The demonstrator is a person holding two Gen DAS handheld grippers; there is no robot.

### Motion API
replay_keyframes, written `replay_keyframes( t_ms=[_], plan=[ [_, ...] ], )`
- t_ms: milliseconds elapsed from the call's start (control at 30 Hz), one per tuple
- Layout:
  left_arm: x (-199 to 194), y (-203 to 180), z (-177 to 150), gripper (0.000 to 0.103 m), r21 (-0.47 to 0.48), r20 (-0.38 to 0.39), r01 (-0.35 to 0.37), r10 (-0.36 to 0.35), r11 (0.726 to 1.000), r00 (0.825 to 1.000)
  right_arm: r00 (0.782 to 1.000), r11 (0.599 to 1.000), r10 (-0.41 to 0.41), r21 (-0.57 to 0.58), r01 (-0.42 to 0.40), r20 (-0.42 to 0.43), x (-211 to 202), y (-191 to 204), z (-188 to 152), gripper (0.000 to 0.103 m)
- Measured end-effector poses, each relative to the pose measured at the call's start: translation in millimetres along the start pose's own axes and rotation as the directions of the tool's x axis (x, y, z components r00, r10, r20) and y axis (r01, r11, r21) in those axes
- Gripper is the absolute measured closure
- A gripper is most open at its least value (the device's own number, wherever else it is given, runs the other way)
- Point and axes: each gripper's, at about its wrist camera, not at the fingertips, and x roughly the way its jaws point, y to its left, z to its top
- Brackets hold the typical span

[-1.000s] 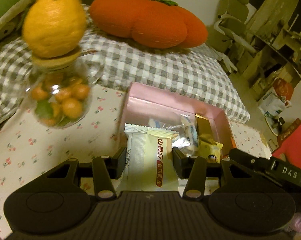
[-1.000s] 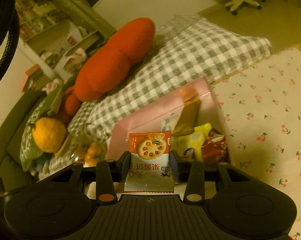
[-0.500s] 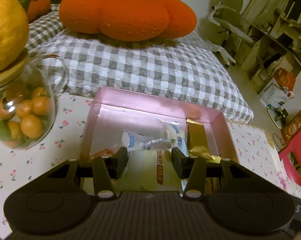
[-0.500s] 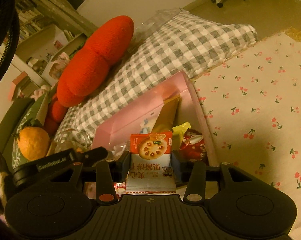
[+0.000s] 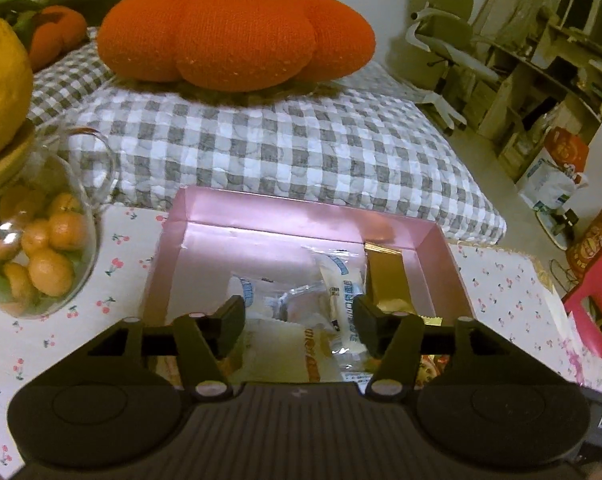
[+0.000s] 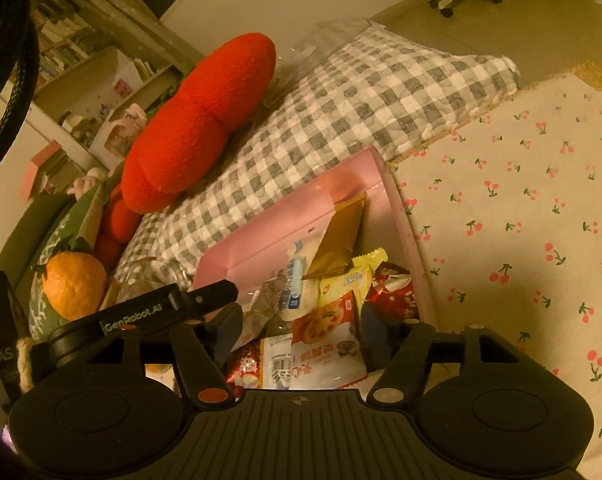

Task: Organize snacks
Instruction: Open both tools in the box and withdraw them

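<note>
Both grippers hover over the pink box [image 5: 301, 216], which sits on a cherry-print cloth [image 6: 521, 200] with a checked cushion [image 5: 281, 148] just beyond it at 12 o'clock.

The left gripper [image 5: 299, 316] has its jaws spread wide with nothing between the pads. A cream packet [image 5: 285, 356] lies loose below them inside the box, beside clear-wrapped sweets [image 5: 341, 296] and a gold packet [image 5: 385, 276] toward 1 o'clock.

The right gripper [image 6: 301, 326] is likewise parted well clear of the orange biscuit packet [image 6: 325, 340], which rests on the heap in the box near a yellow packet [image 6: 353, 280] and a red packet [image 6: 393, 292] at 1 o'clock. So both snacks look delivered and let go.

The risks lie in pulling away. The biscuit packet sits high on a loose pile near the box's near edge, so a finger brushing it on the way up could drag it over the rim onto the cloth. The two grippers are also close together, the left one's arm crossing the right view at 9 o'clock, and could knock each other. At 9 o'clock from the left gripper a glass jar [image 5: 41, 264] of small oranges stands beside the box; a wide leftward swing could tip it.
</note>
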Motion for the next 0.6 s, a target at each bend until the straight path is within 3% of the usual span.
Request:
replay_keyframes(
  t_ms=[200, 467, 600],
  plan=[
    [-19.6, 7.3, -5.4, 0.039, -0.006, 0.016, -0.007, 0.007, 1.000, 1.000, 1.000, 1.000, 0.012, -0.024, -0.012, 0.006, -11.3, 9.3, 0.0, 0.034],
    [-50.3, 12.9, -28.7, 0.024, 0.013, 0.033, -0.045, 0.044, 0.999, 0.998, 1.000, 0.994, -0.013, -0.105, 0.013, -0.004, -30.0, 25.9, -9.2, 0.031],
    [-64.8, 17.9, -41.8, 0.016, 0.006, 0.035, -0.061, 0.061, 0.998, 0.998, 0.999, 0.986, -0.038, -0.164, 0.035, -0.019, -40.2, 35.1, -20.2, 0.023]
  ],
)
